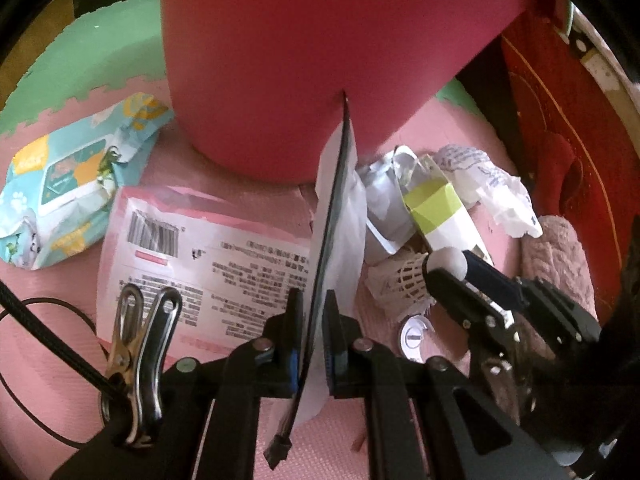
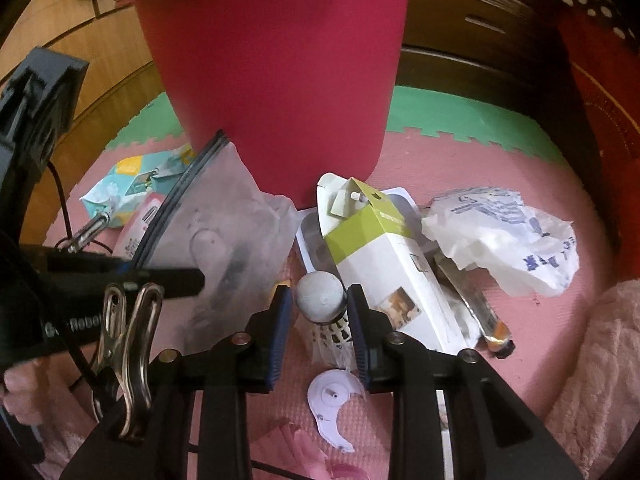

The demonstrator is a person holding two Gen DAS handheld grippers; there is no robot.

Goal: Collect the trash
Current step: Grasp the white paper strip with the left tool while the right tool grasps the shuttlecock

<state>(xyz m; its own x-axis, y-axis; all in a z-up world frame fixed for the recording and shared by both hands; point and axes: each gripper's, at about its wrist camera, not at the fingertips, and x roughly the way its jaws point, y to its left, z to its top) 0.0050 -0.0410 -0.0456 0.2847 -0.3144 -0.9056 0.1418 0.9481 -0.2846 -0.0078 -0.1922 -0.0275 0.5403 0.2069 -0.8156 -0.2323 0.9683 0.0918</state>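
Shuttlecock (image 2: pixel 326 308): lies on the pink foam mat (image 2: pixel 460 168), near the foot of the red bin (image 2: pixel 280 92), just left of the white-and-green carton (image 2: pixel 384 256); cork head up towards the bin, feather skirt towards the camera.
Handling, shuttlecock: judged very light; rounded cork firm enough to squeeze, skirt brittle and easily crushed. Best taken across the cork.
Right gripper (image 2: pixel 320 312): jaws part open, one either side of the cork; the right pad looks to touch it, a sliver of gap shows on the left, so no firm hold yet as far as can be seen.
Right hand pose: pitched steeply down at the mat, fingers straddling the shuttlecock from the near side.
Plastic zip bag (image 1: pixel 340 216): thin translucent film with a dark zip strip, limp and slippery; judged almost weightless, likely to flop.
Left gripper (image 1: pixel 312 320): jaws pinched nearly together on the bag's edge beside the zip strip; bag stands up between the pads, its top against the bin wall.
Left hand pose: angled steeply down, left of the right gripper.
Other litter: crumpled white wrapper (image 2: pixel 504 236) far right; wet-wipe pack (image 1: pixel 76 184) and pink printed packet (image 1: pixel 192 252) left.
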